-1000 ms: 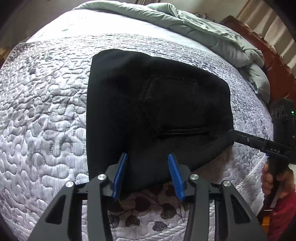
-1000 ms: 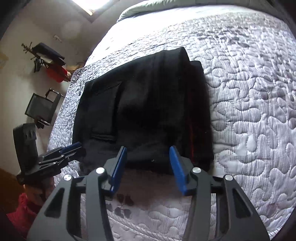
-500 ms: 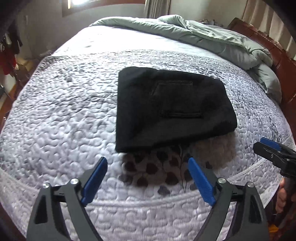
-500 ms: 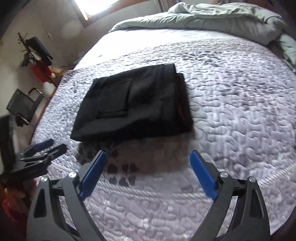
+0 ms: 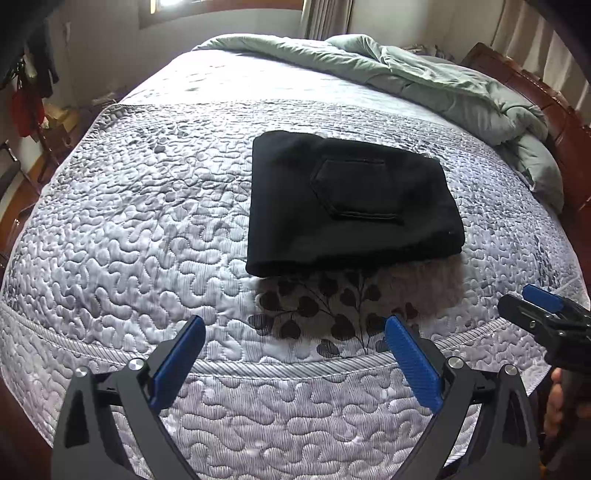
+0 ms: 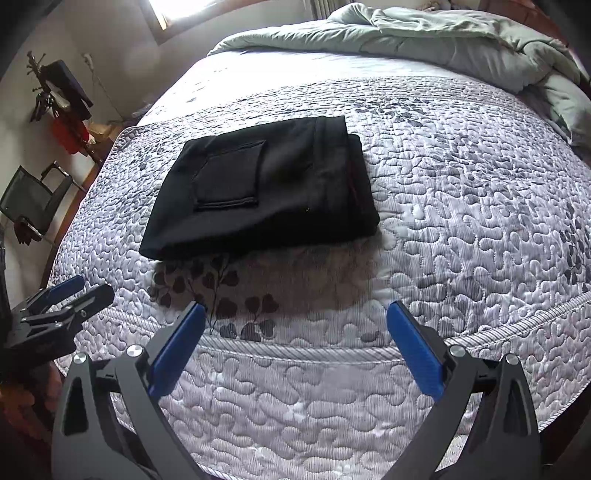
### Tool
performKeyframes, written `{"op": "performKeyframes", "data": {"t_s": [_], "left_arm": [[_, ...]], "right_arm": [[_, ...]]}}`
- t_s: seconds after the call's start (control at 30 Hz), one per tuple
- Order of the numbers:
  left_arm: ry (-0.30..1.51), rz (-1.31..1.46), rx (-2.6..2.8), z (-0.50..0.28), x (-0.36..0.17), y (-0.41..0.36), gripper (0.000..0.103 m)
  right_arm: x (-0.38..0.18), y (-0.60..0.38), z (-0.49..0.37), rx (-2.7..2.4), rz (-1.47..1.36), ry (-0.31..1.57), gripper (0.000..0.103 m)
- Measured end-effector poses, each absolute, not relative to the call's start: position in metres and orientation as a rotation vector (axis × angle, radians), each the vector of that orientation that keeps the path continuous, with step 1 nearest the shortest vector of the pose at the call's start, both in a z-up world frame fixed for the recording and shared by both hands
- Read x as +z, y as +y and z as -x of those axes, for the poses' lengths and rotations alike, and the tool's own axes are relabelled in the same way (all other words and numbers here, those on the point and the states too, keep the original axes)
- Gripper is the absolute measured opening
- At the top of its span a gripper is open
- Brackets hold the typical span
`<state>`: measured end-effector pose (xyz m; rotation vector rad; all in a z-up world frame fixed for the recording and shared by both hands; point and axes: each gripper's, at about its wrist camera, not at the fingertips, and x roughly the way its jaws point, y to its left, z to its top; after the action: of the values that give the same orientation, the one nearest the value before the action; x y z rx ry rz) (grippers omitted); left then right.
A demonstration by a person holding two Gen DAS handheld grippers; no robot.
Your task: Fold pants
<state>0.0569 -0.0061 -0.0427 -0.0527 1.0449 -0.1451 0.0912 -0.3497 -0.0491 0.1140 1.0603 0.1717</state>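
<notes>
Black pants (image 5: 351, 206) folded on quilt (image 5: 147, 229) — both grippers, left gripper (image 5: 295, 354) & right gripper (image 6: 295, 339), just spread wide, empty.

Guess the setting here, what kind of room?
Most likely a home bedroom: a bed with a quilted cover, a rumpled green duvet at its far end, and a window behind.

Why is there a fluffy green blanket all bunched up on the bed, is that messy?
Yes, the green blanket lies crumpled along the far side of the bed, not spread flat. The black pants look tidy: a neat folded rectangle on the quilt, pocket facing up.
</notes>
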Motion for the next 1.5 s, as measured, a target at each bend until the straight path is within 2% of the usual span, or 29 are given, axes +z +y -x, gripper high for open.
{"op": "performKeyframes", "data": {"t_s": [0.9,1.5], "left_arm": [[0.973,-0.010,-0.084,-0.045,-0.011,-0.004,0.098],[1.001,-0.027,-0.084,-0.061,-0.026,-0.006,0.098]], "right_arm": [[-0.034,-0.337,-0.091,0.154,-0.057,1.037,0.098],[-0.054,-0.339,-0.107,0.140,-0.051,1.067,0.098]]}}
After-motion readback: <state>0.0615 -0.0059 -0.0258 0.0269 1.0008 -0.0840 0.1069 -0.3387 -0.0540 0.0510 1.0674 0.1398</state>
